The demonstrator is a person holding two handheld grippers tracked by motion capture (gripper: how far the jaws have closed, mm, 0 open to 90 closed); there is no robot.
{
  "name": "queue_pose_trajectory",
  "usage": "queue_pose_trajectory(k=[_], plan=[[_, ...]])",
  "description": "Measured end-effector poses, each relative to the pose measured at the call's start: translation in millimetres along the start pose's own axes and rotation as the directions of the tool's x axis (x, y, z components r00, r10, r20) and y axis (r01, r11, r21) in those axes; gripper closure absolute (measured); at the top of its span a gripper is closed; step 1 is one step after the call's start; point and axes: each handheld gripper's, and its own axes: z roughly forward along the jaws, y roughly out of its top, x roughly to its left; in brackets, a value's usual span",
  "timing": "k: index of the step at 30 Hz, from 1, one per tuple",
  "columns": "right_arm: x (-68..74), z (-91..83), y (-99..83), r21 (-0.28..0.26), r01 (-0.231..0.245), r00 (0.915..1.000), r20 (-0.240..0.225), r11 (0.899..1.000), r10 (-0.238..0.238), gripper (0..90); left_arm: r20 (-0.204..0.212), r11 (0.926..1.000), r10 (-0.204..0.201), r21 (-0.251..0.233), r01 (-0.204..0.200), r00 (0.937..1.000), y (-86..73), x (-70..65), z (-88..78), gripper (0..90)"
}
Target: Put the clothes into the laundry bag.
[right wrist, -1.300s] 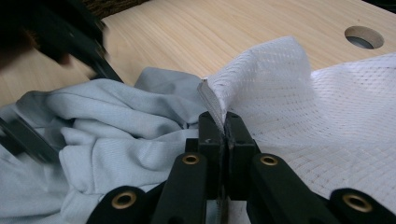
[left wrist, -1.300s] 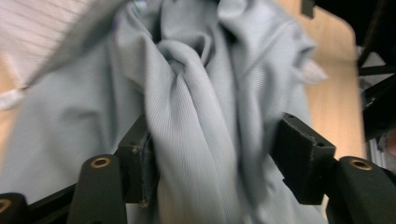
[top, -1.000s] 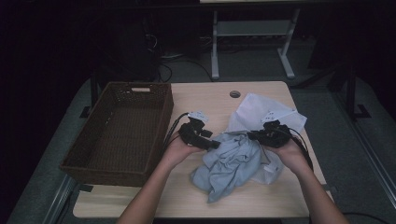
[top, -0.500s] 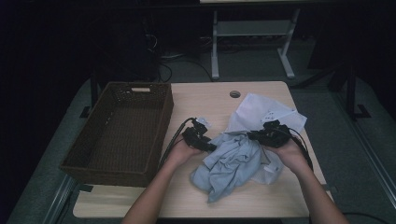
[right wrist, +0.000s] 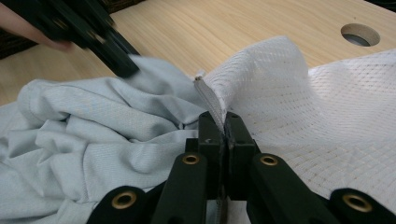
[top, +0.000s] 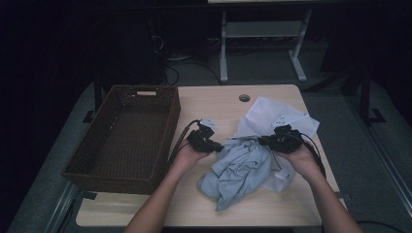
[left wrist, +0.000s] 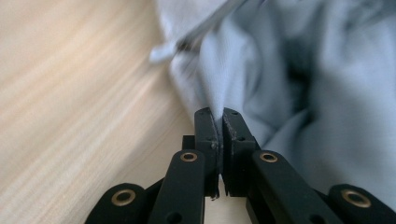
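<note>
Left gripper (top: 217,145) has just been closing and is now clamped on a fold of the one light-blue garment (top: 238,170), whose crumpled bulk lies beyond and to the right of its jaws in the left gripper view. Right gripper (top: 263,141) is pinched tight on the zippered edge of the one white mesh bag (top: 272,112); the garment lies just left of its jaws, half inside the bag mouth, so the left gripper is the one nearer the cloth and the likely push runs from it toward the right one. Count: two grippers, one garment, one mesh bag, one wicker basket (top: 127,136) well off to the left gripper's far side on the table (top: 209,104).
</note>
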Motion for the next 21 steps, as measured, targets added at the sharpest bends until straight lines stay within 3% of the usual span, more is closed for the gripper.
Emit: queue_pose_trajectory(k=[3, 4, 6, 9, 11, 13, 15, 18, 21], plan=[[-0.6, 0.7, -0.3, 0.002, 0.0, 1.0, 0.002, 1.0, 0.0, 87.1, 0.019, 0.9978, 0.041, -0.054, -0.04, 0.999, 12.6, -17.3, -13.9, 86.3], [-0.6, 0.8, -0.3, 0.003, 0.0, 1.0, 0.003, 1.0, 0.0, 87.1, 0.019, 0.9978, 0.041, -0.054, -0.04, 0.999, 12.6, -17.3, -13.9, 86.3], [-0.3, 0.9, -0.2, 0.003, 0.0, 1.0, 0.006, 1.0, 0.0, 87.1, 0.048, 0.9924, 0.101, -0.076, -0.097, 0.9937, 23.5, -39.5, -18.4, 86.3], [-0.3, 0.7, -0.3, 0.004, 0.0, 1.0, 0.01, 1.0, 0.0, 87.1, 0.098, 0.9868, 0.146, -0.085, -0.138, 0.9844, 28.8, -61.2, -12.8, 86.3], [-0.6, 0.7, -0.4, 0.005, 0.0, 0.9999, 0.011, 1.0, 0.0, 87.1, 0.134, 0.9847, 0.169, -0.066, -0.161, 0.9766, 29.1, -72.9, -4.6, 86.2], [-0.8, 0.9, -0.6, 0.007, -0.001, 0.9999, 0.01, 1.0, 0.001, 87.1, 0.141, 0.9824, 0.187, -0.036, -0.184, 0.9722, 27.2, -81.0, 5.8, 85.7], [-1.2, 1.1, -1.0, 0.007, 0.0, 1.0, 0.01, 1.0, 0.0, 87.1, 0.143, 0.9826, 0.186, -0.021, -0.184, 0.9722, 25.2, -83.0, 11.6, 83.8], [-1.5, 0.7, -1.3, 0.008, 0.0, 0.9999, 0.011, 1.0, 0.0, 87.1, 0.161, 0.9801, 0.179, 0.058, -0.19, 0.9707, 15.6, -83.8, 32.5, 78.4], [-1.7, 0.6, -1.4, 0.007, -0.003, 0.9999, 0.01, 1.0, 0.002, 87.2, 0.162, 0.98, 0.166, 0.083, -0.181, 0.9727, 8.3, -83.2, 43.3, 62.8]])
